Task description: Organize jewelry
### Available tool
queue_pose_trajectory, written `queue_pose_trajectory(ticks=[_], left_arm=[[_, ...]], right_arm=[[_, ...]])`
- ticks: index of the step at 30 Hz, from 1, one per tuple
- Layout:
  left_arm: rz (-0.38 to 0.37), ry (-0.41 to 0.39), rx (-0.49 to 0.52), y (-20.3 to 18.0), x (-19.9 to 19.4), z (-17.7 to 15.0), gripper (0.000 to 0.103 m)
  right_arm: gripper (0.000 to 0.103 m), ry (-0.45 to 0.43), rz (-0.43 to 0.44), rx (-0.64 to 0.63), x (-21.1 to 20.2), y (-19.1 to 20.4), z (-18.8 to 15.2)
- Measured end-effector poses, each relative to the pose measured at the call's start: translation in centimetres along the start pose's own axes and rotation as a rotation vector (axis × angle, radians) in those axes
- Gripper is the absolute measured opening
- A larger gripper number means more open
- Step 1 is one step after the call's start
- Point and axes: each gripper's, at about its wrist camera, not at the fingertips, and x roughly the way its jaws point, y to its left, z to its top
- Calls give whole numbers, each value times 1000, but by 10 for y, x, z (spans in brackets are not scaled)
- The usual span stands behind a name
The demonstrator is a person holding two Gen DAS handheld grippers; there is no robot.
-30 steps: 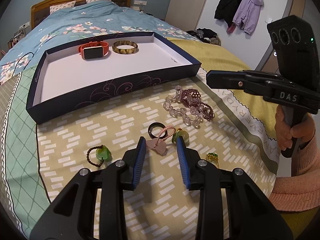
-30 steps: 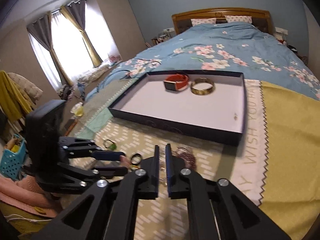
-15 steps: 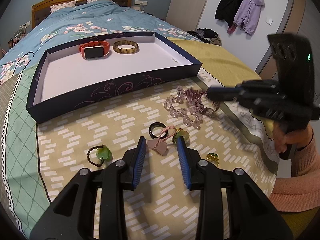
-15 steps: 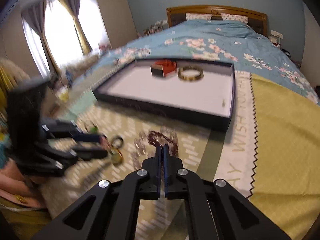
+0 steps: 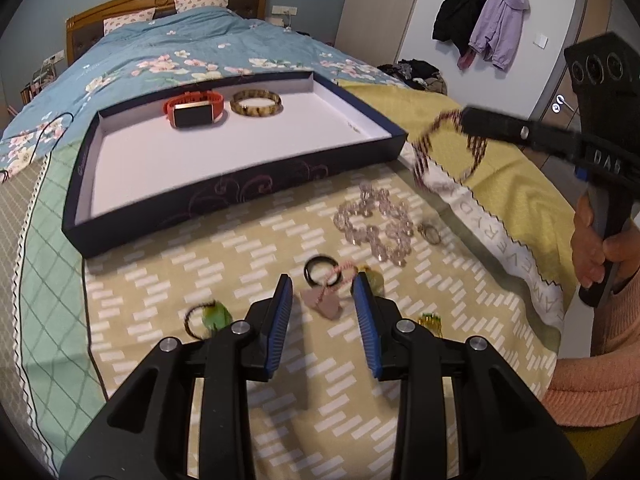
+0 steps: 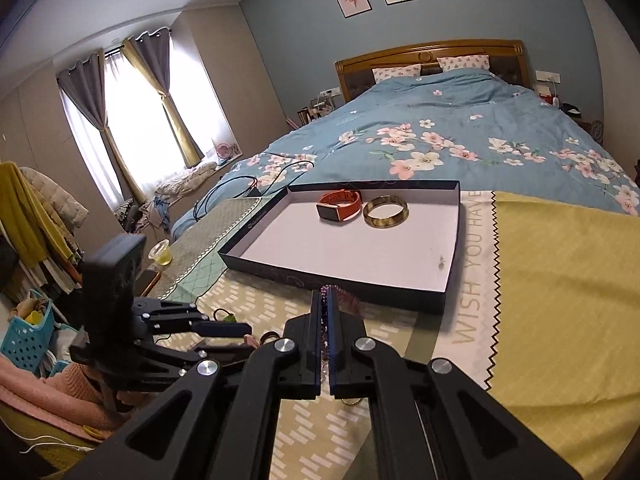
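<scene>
My right gripper [image 6: 326, 292] is shut on a dark red beaded bracelet [image 5: 448, 148], which hangs in the air right of the tray's near corner; it also shows at the fingertips [image 6: 346, 298]. The navy tray [image 5: 240, 188] holds an orange watch [image 5: 194, 110] and an amber bangle [image 5: 256, 103]. My left gripper [image 5: 322, 286] is open, low over a pink pendant [image 5: 324, 304] on a cord. A clear bead bracelet [image 5: 374, 222], a black ring [image 5: 319, 272] and a green bead on a cord [image 5: 210, 316] lie on the cloth.
A small metal ring [image 5: 429, 234] and a yellow-green trinket [image 5: 430, 322] lie on the patterned cloth [image 5: 200, 280]. The tray sits at the foot of a blue floral bed [image 6: 440, 140]. A blue basket [image 6: 24, 336] stands at the left.
My right gripper closed on the dark red bracelet, lifted it off the cloth and raised it toward the tray. The left gripper has stayed open over the pink pendant.
</scene>
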Motion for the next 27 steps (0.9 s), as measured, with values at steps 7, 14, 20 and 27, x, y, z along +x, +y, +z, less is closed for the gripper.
queue_pose_trajectory(ticks=[7,14,20,27], left_arm=[[-22,-32,-60,12,1,22,30],[6,39,-24,4,22,20,29],[1,49,5,-1,18,8,30],[49,44,48,-5,17,5,22]], right_arm=[[1,23,19,25,12,-4,-7],[1,45,32,22,19,-1,-12],[1,47,34,20,22,-2,-12],[1,44,37,14,25,-2,-7]])
